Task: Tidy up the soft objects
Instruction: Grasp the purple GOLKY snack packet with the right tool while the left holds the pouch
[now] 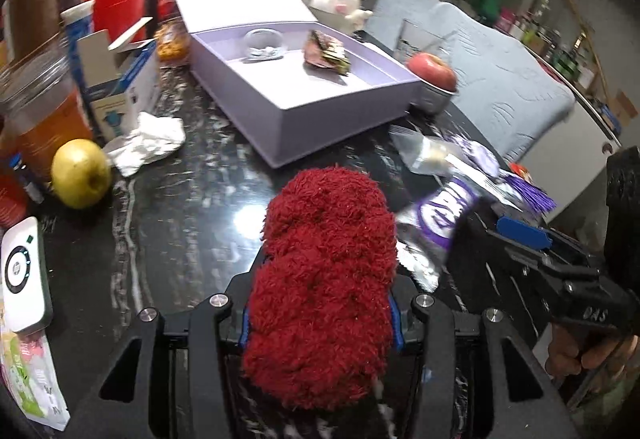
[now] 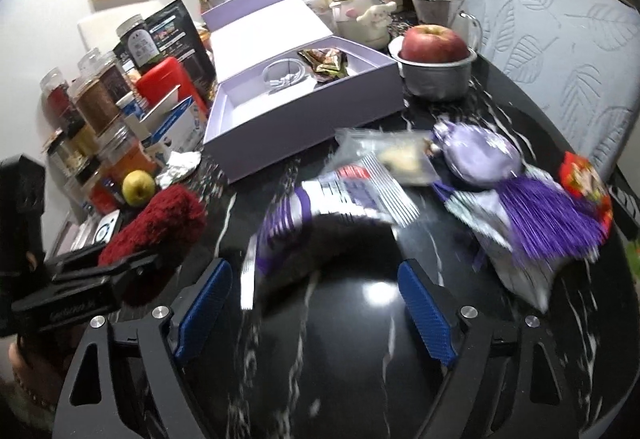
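The right gripper (image 2: 316, 313) stands with its blue pads (image 2: 428, 313) wide apart above the black marble table (image 2: 352, 359). A blurred purple-and-white packet (image 2: 288, 223) lies just beyond them. Far left, the left gripper (image 2: 120, 271) clamps a red fuzzy cloth (image 2: 160, 223).

Left gripper (image 1: 320, 319) clamped; right gripper (image 2: 312, 311) spread wide.

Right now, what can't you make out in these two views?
- Left wrist: the left gripper fingertips are hidden by the red fluffy item they clamp.
- Right wrist: the purple packet ahead of the open right gripper is motion-blurred, so its print is unreadable and its contact with the table is unclear.
- Both views: the box holds a clear round item and a wrapper, too small to identify.
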